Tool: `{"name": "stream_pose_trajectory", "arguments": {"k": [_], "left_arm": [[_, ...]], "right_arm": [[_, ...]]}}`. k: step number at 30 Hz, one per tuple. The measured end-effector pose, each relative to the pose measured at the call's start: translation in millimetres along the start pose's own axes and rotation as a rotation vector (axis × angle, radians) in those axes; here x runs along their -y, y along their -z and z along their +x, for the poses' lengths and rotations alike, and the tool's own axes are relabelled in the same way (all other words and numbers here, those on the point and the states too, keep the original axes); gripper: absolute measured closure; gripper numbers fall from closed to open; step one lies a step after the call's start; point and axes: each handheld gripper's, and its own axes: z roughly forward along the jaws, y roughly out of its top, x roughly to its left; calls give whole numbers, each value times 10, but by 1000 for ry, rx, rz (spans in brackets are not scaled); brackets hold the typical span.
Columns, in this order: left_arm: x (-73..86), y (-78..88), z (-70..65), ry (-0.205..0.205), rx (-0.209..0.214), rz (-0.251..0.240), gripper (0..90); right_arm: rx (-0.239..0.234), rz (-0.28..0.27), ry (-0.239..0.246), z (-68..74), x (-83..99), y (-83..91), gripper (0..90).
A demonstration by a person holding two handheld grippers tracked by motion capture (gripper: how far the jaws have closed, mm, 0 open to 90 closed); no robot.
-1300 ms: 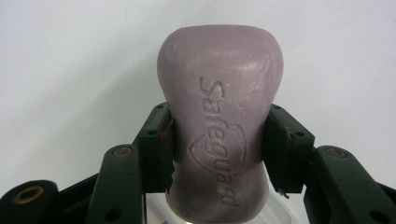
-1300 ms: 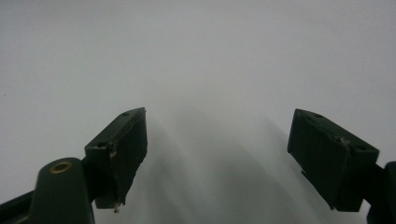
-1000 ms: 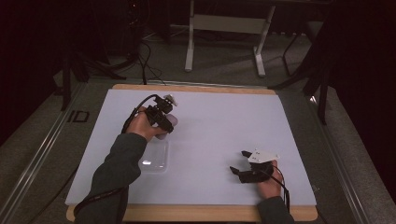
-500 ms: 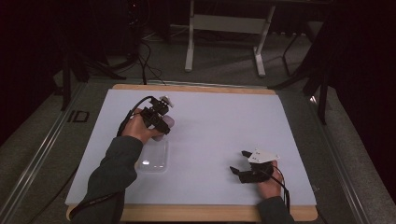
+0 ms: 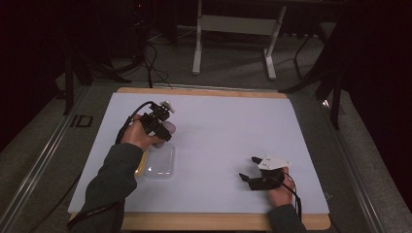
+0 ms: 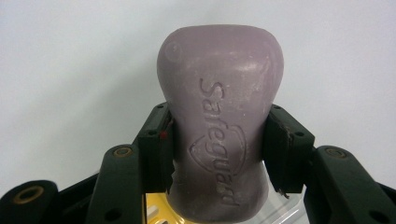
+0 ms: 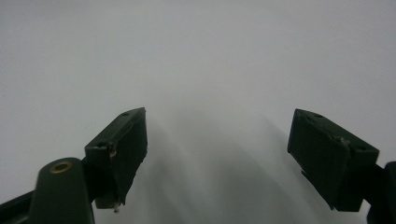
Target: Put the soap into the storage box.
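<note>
The work surface is a white mat (image 5: 228, 141) on a wood-edged table (image 5: 204, 222), set on grey floor with a white stand (image 5: 233, 29) behind in a dark room. The left gripper (image 5: 163, 127) clamps a purple Safeguard soap bar (image 6: 217, 126) above the mat, just beyond a clear plastic soap case (image 5: 159, 162). The right gripper (image 5: 248, 170) rests near the front right with jaws spread, holding nothing.
</note>
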Motion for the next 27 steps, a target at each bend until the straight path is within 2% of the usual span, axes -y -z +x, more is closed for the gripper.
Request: {"name": "stream_pose_trajectory", "arguments": {"k": [20, 27], "left_arm": [[182, -4, 134, 30, -10, 25, 499], [209, 9, 142, 35, -13, 25, 499]], "right_arm": [[-2, 1, 0, 0, 0, -1, 196], [-1, 0, 1, 1, 0, 0, 196]]}}
